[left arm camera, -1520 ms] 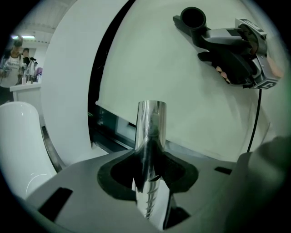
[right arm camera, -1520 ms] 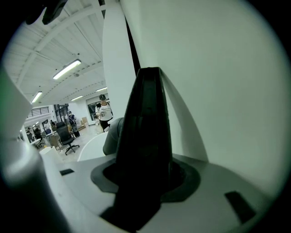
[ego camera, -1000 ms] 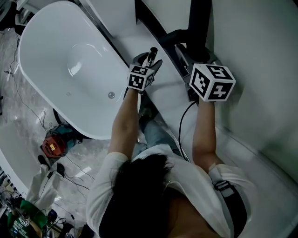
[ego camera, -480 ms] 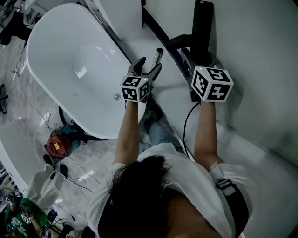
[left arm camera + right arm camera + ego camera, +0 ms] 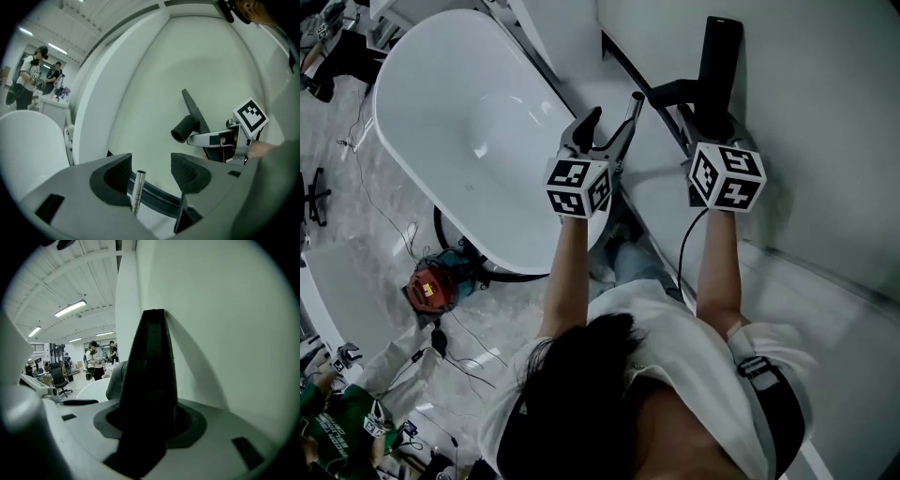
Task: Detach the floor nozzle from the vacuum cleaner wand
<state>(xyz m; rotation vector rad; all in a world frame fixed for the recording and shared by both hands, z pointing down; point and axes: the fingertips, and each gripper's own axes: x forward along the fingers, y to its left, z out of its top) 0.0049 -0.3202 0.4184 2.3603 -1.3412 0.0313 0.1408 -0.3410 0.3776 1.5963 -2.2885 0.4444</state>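
The floor nozzle (image 5: 719, 58) is black, a flat narrow head with a round, open-mouthed neck. It is held up against the pale wall. Its long axis runs up the head view and its neck points left toward the left gripper (image 5: 607, 131). The right gripper (image 5: 711, 127) has its jaws clamped on it. Well apart from it, the silver wand (image 5: 137, 190) stands between the left gripper's jaws, close beside one pad. Those jaws are wide apart and have just been closing slightly. A white bathtub (image 5: 487, 122) lies to the left.

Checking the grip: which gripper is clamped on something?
The right gripper: its fingers press the black floor nozzle. On the left gripper the fingers, just closed slightly, stand apart around the silver wand.
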